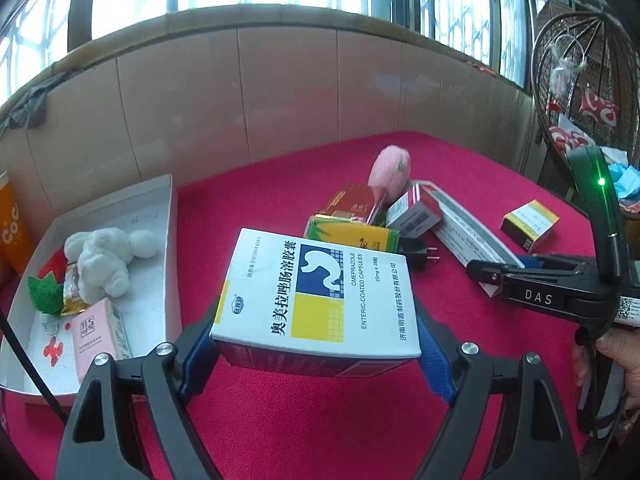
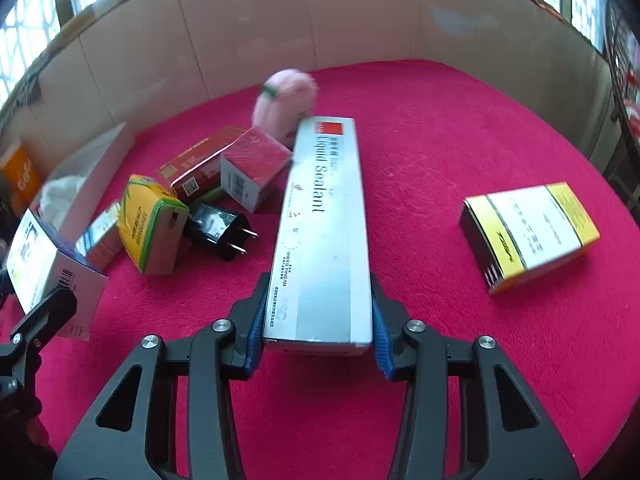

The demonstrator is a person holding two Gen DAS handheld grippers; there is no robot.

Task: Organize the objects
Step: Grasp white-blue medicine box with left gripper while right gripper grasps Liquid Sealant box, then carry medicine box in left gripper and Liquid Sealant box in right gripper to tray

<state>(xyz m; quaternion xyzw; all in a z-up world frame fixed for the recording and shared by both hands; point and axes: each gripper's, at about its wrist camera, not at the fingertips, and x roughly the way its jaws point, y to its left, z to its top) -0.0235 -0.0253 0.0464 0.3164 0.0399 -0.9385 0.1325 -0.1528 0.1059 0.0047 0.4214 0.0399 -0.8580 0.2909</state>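
My left gripper point(image 1: 316, 344) is shut on a white, blue and yellow omeprazole capsule box point(image 1: 316, 288), held above the red cloth point(image 1: 304, 412). To its left lies a white tray point(image 1: 170, 248) with a white plush toy point(image 1: 106, 260), a pink box point(image 1: 96, 340) and a snack packet. My right gripper point(image 2: 319, 332) is shut on the near end of a long silver liquid sealant box point(image 2: 324, 220), blue pads against both long sides. The box's far end lies by the pile. In the left wrist view the right gripper point(image 1: 520, 280) reaches in from the right.
Mid-cloth pile: green-yellow box point(image 2: 152, 224), black plug point(image 2: 218, 228), red carton point(image 2: 196, 164), red-topped cube box point(image 2: 254, 168), pink plush point(image 2: 286, 100). A yellow-black box point(image 2: 528, 232) lies alone at right. Beige wall panels behind; a wicker chair point(image 1: 580, 80) stands far right.
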